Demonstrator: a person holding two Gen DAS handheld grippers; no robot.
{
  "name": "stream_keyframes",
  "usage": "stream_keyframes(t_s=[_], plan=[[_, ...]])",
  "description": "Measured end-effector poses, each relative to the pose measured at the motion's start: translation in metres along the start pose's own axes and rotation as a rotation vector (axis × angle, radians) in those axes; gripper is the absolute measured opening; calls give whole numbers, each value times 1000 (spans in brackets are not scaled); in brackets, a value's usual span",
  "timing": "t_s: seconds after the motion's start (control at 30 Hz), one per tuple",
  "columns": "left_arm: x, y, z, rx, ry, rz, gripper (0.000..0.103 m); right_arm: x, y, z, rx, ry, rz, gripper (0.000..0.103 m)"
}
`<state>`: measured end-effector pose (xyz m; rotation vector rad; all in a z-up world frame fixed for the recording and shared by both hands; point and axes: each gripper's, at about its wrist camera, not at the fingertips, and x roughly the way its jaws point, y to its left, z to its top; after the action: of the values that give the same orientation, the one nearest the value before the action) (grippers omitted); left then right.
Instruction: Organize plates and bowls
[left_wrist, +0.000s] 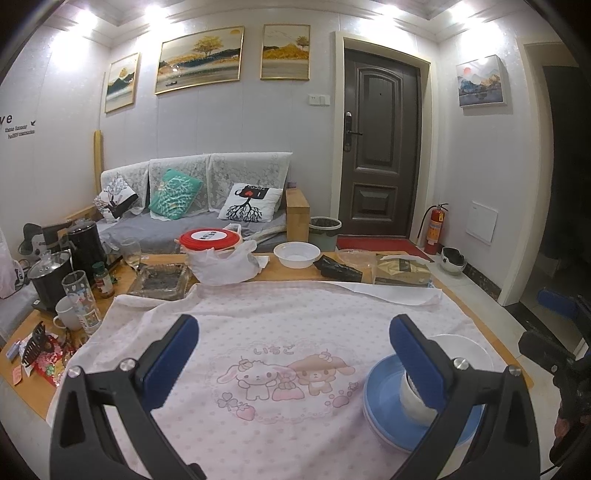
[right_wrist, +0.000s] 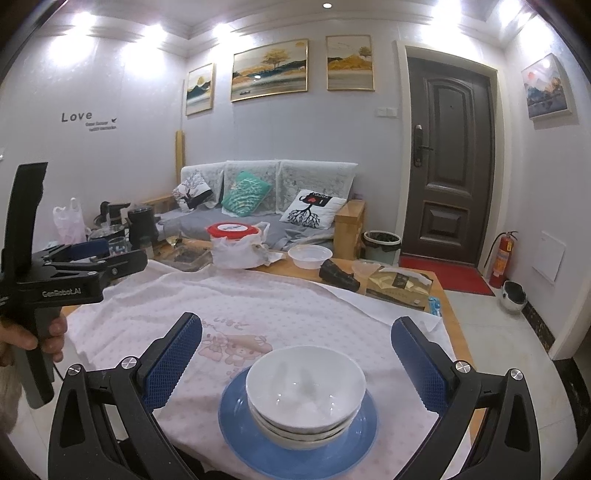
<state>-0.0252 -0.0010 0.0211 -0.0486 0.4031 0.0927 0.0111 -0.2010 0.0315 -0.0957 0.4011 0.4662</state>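
White bowls (right_wrist: 306, 391) sit stacked on the blue plate (right_wrist: 295, 439). Left gripper (left_wrist: 293, 354) and right gripper (right_wrist: 295, 358): jaws wide apart, holding nothing.

table (right_wrist: 441, 291) | pink cloth (right_wrist: 258, 310) on top | blue plate (right_wrist: 295, 450) on cloth

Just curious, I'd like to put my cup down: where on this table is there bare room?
The pink cloth is bare left of the bowls stacked on the blue plate. The far edge, around the white bowl and red-lidded container, is crowded.
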Motion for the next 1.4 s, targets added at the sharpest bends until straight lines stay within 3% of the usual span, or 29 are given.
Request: stream_keyframes(t_s=[1.4], plan=[[-5, -4, 3, -3, -11, -3, 102, -3, -6, -1, 6, 2, -2, 102]])
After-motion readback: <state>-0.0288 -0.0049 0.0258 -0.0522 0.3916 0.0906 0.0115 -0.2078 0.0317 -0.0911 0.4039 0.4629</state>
